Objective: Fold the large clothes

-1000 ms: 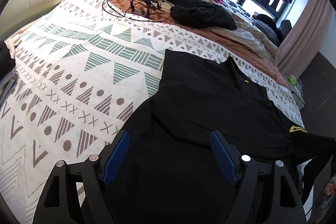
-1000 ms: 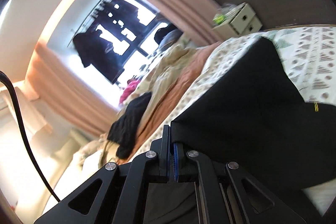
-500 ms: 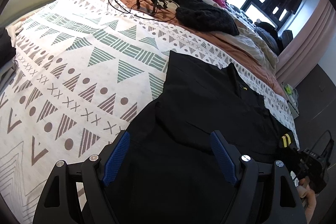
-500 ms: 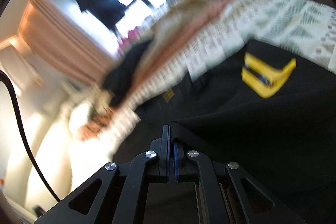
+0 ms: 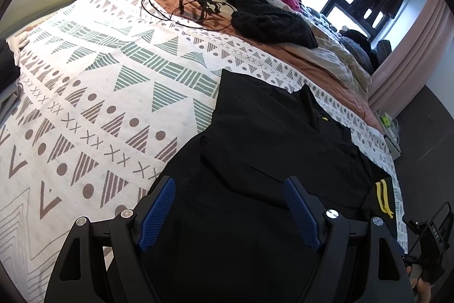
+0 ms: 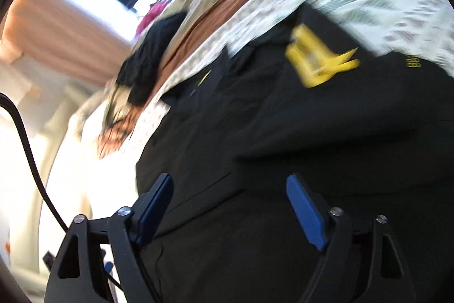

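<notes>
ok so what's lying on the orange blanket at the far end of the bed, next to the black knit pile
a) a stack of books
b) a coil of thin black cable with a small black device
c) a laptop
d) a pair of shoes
b: in the left wrist view, a coil of thin black cable loops beside the black knit pile on the orange blanket.

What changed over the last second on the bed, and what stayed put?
The right gripper, earlier clamped on an edge of the black garment, swung down over it and its jaws are opening, letting the cloth go. The yellow-marked sleeve now lies folded in on the garment. The left gripper stayed open and unmoved.
</notes>
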